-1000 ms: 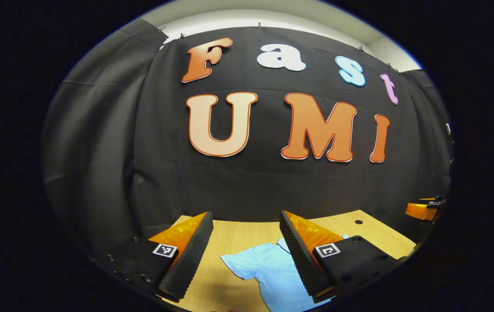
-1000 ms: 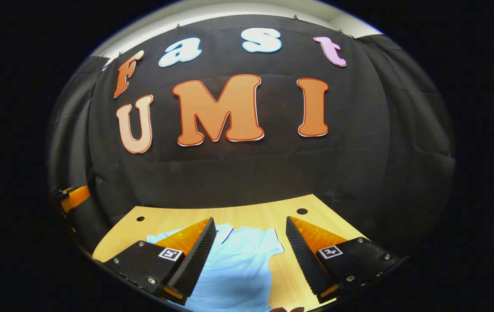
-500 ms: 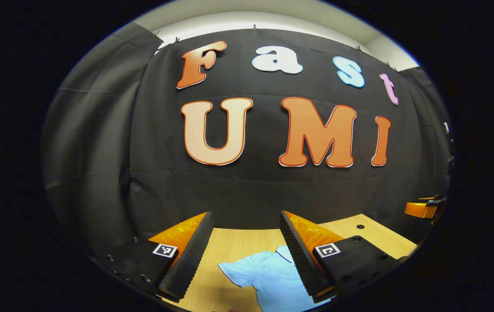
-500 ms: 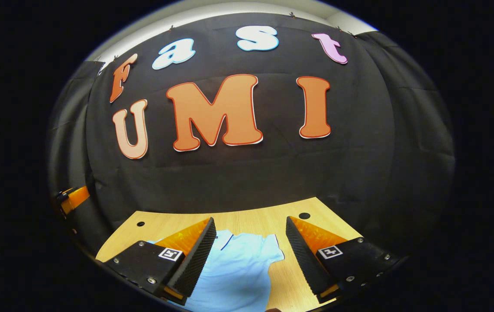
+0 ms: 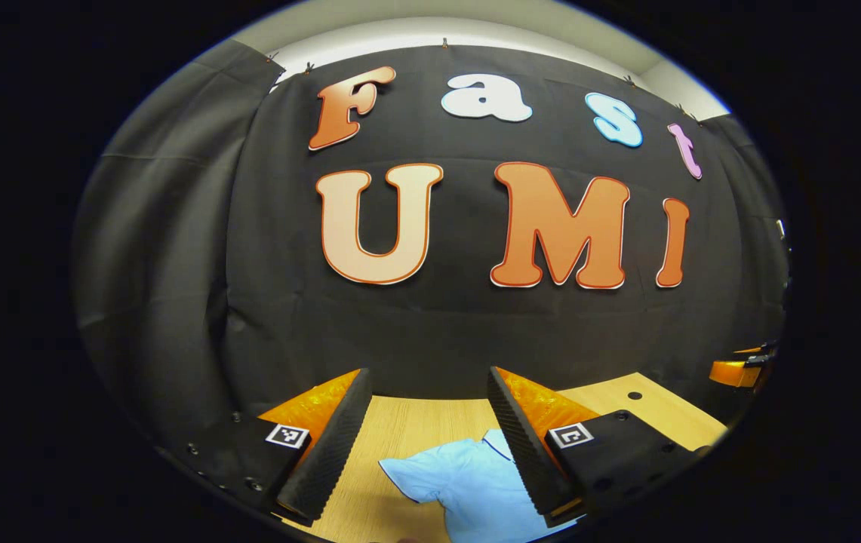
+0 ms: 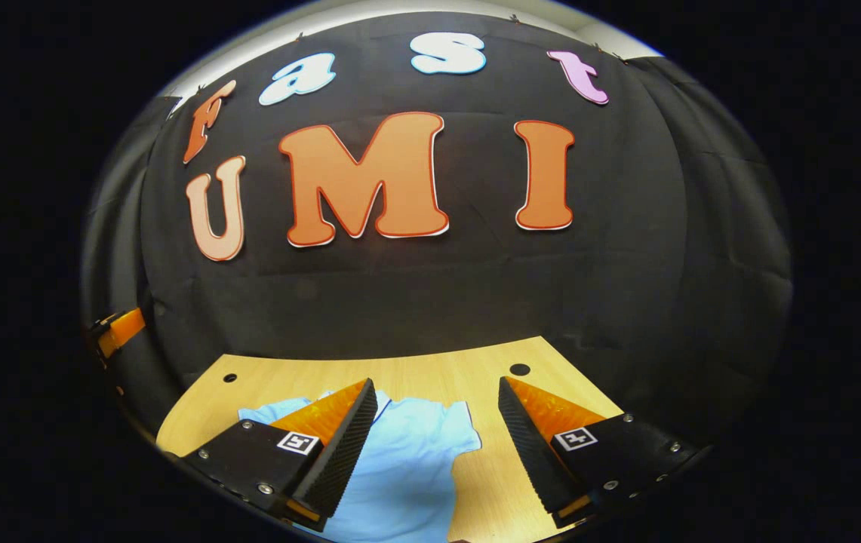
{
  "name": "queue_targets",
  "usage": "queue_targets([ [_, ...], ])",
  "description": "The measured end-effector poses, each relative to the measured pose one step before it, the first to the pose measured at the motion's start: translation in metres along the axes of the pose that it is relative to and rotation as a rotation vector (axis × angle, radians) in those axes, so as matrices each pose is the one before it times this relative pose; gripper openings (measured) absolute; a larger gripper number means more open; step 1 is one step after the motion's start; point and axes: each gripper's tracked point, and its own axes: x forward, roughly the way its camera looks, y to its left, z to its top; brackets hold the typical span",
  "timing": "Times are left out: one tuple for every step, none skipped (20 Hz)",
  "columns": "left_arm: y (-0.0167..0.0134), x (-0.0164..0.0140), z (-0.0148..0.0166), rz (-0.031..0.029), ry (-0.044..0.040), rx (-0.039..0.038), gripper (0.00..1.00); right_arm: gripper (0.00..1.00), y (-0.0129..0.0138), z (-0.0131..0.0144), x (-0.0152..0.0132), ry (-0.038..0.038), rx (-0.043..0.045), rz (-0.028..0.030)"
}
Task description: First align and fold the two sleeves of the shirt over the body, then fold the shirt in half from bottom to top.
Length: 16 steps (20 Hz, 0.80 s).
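While both of my grippers hang above the table [image 6: 475,369], nothing is in hand: the left gripper [image 5: 426,445] has its jaws spread wide and empty, and the right gripper [image 6: 434,445] is just as wide and just as empty. Each finger is a wedge faced with a ribbed, foam-like pad and backed by a glossy shell.

Between the left fingers, and running under the one on that view's right, I see one short sleeve [image 5: 407,475] of the shirt [image 5: 475,483], spread flat and pointing outward. Between the right fingers lies more of the shirt [image 6: 407,460], with its other sleeve [image 6: 464,430] also flat and unfolded, near the finger on that view's right. A thin dark trim marks the collar.

I judge the task not yet begun: both sleeves lie open, and the bottom-to-top fold is still to come. I cannot see the hem.

The shirt looks like thin, soft, pale blue cloth with few creases. Beneath it the table is smooth, light wood grain with small round holes near its far edge. Beyond hangs a matte black cloth wall.
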Motion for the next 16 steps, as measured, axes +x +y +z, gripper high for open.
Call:
queue_targets([
  [0.00026,0.00191,-0.00155,0.00122,0.00614,-0.00291,1.00,0.98,-0.00132,-0.00098,0.00805,0.02334,0.00223,0.00366],
  [-0.00045,0.00270,-0.00123,0.00193,0.00356,-0.00203,1.00,0.97,-0.00247,-0.00154,0.00981,0.02389,0.00070,-0.00051],
  [0.00261,0.00190,-0.00013,0.00645,0.00227,0.00120,1.00,0.98,-0.00243,-0.00060,0.01155,0.02835,-0.00934,-0.00041],
  [0.00263,0.00219,-0.00112,0.00590,0.00113,0.00391,1.00,0.98,-0.00169,-0.00189,0.01152,0.02882,-0.01296,0.00334],
  [0.00050,0.00239,0.00058,0.00362,-0.00021,0.00390,1.00,0.98,-0.00238,-0.00171,0.01383,0.04014,-0.01411,-0.00288],
  [0.00056,0.00201,-0.00154,0.00375,0.00103,0.00446,1.00,0.98,-0.00269,-0.00416,0.01271,0.05136,-0.01564,-0.00192],
  [0.00097,0.00185,-0.00059,0.00331,0.00083,0.00333,1.00,0.98,-0.00066,-0.00427,0.01319,0.04929,-0.01179,0.00239],
  [0.00037,0.00228,-0.00020,0.00356,0.00199,0.00361,1.00,0.98,-0.00061,-0.00277,0.01353,0.04418,0.00310,0.00454],
  [0.00064,0.00194,-0.00088,0.00354,0.00305,0.00577,1.00,0.98,0.00195,-0.00314,0.01658,0.04242,0.01824,0.01452],
  [0.00147,0.00315,-0.00124,0.00396,0.00118,0.00438,1.00,0.98,-0.00035,-0.00370,0.01585,0.05126,0.01722,0.01027],
  [0.00210,0.00177,0.00061,0.00536,0.00056,0.00276,1.00,0.98,-0.00222,-0.00412,0.01532,0.04383,-0.00108,-0.00277],
  [0.00240,0.00181,-0.00310,0.00732,0.00561,0.00206,1.00,0.98,-0.00625,-0.00426,0.01714,0.03435,-0.01483,-0.01548],
  [0.00222,0.00161,-0.00107,0.00594,0.00700,0.00029,1.00,0.98,-0.00402,-0.00498,0.01661,0.04406,-0.00432,-0.00555],
  [0.00177,0.00171,-0.00447,0.00422,0.00535,-0.00263,1.00,0.98,0.00127,-0.00542,0.01536,0.04878,0.01014,0.00073],
  [0.00257,0.00140,-0.00274,0.00665,0.00801,-0.00277,1.00,0.98,-0.00079,-0.00739,0.01411,0.05115,0.01340,-0.00210],
  [0.00328,0.00129,-0.00341,0.00648,0.00911,-0.00160,1.00,0.98,-0.00536,-0.00793,0.01524,0.04469,0.00832,-0.01125],
])
